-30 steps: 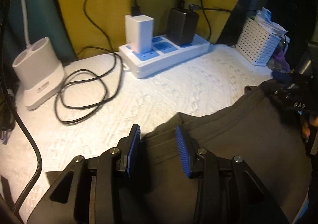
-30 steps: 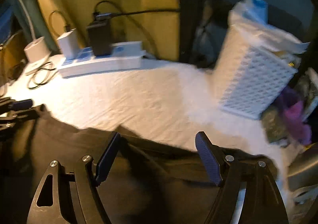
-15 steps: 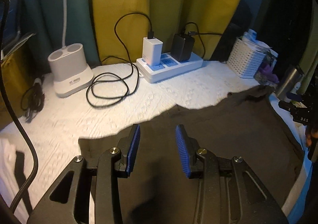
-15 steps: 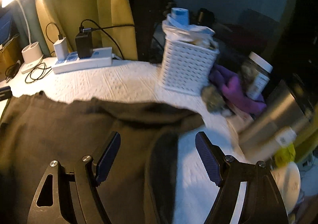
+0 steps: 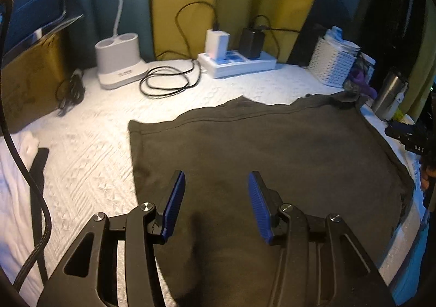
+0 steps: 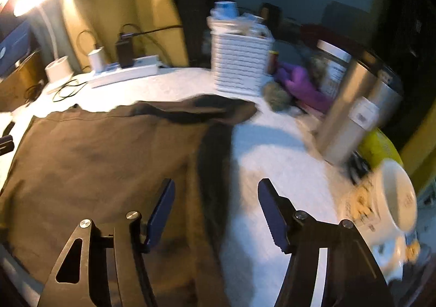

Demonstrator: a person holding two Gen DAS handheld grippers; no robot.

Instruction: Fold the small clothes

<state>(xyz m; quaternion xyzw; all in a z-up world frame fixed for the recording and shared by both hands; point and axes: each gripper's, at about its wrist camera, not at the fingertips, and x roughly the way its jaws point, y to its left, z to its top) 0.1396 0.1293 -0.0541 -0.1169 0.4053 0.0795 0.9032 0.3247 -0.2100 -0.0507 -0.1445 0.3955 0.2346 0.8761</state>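
Lying spread flat on the white textured desk (image 5: 90,143) is a dark olive-brown cloth garment (image 5: 272,149), its hemmed edge toward the far side and one far right corner rumpled near a white slatted plastic basket (image 5: 333,67). The left claw (image 5: 215,203) hovers above the near part of the garment with its blue-padded jaws apart and opening, nothing pinched between them. The right claw (image 6: 215,214) hangs over the garment's right edge, where a dark fold runs down the cloth; its jaws stand wide and are closing, and the pads do not press on the fabric. In the left wrist view the right claw shows dark at the far right edge. Far across the desk sit a white power strip (image 5: 237,64) carrying a white and a black charger, a coiled black cable (image 5: 166,83) and a white lamp base (image 5: 120,64). On the right stand a steel tumbler (image 6: 348,113) and a white mug (image 6: 392,198), blurred.
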